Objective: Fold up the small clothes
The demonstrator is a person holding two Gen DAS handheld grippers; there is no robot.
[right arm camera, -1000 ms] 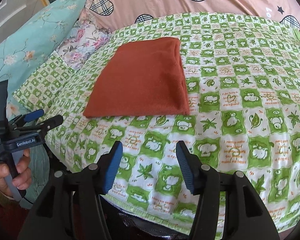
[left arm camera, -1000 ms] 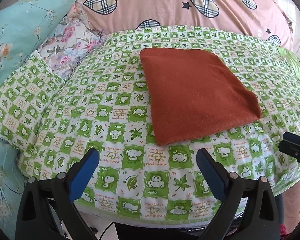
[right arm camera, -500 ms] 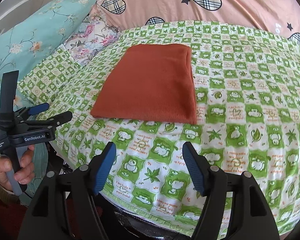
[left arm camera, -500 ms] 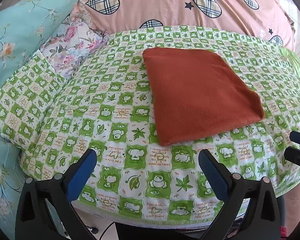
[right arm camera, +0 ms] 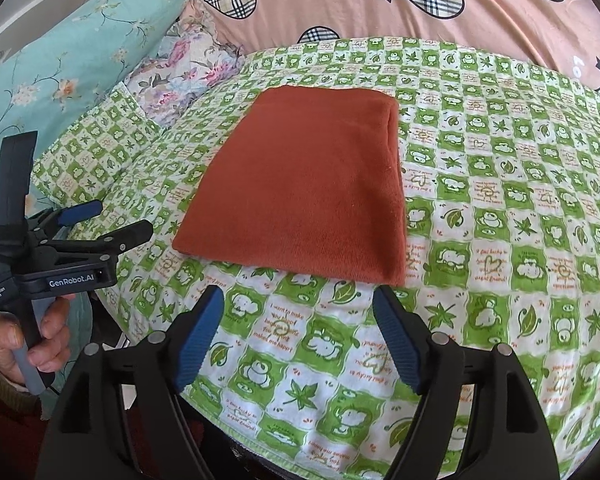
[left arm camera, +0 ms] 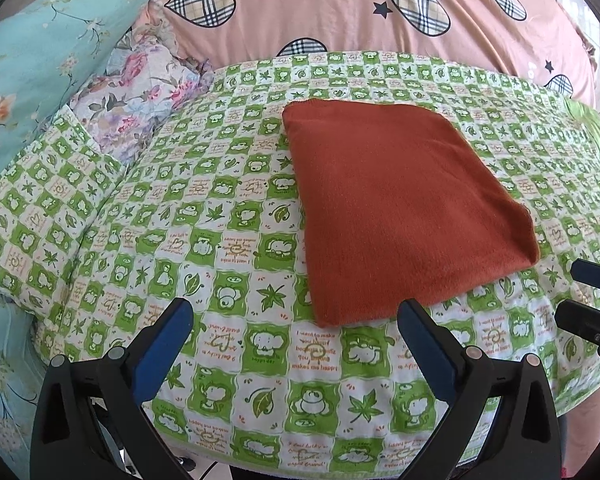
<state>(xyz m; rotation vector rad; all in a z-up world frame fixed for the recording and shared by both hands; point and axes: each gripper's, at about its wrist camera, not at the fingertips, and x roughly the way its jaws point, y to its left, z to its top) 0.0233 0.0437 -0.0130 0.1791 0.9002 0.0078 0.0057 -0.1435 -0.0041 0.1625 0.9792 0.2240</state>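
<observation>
A rust-orange cloth lies folded into a flat rectangle on the green-and-white checked bed cover; it also shows in the right wrist view. My left gripper is open and empty, just short of the cloth's near left corner, above the cover's front edge. My right gripper is open and empty, just short of the cloth's near edge. The left gripper also shows at the left of the right wrist view, held in a hand. The right gripper's tips show at the right edge of the left wrist view.
A pink quilt with plaid hearts is piled behind the cover. A teal floral pillow and a flowered cushion lie at the left. The cover's front edge drops off close to the grippers.
Both grippers have moved forward toward the cloth and a little up. The right gripper's jaws have opened wider. The cloth has not moved.
</observation>
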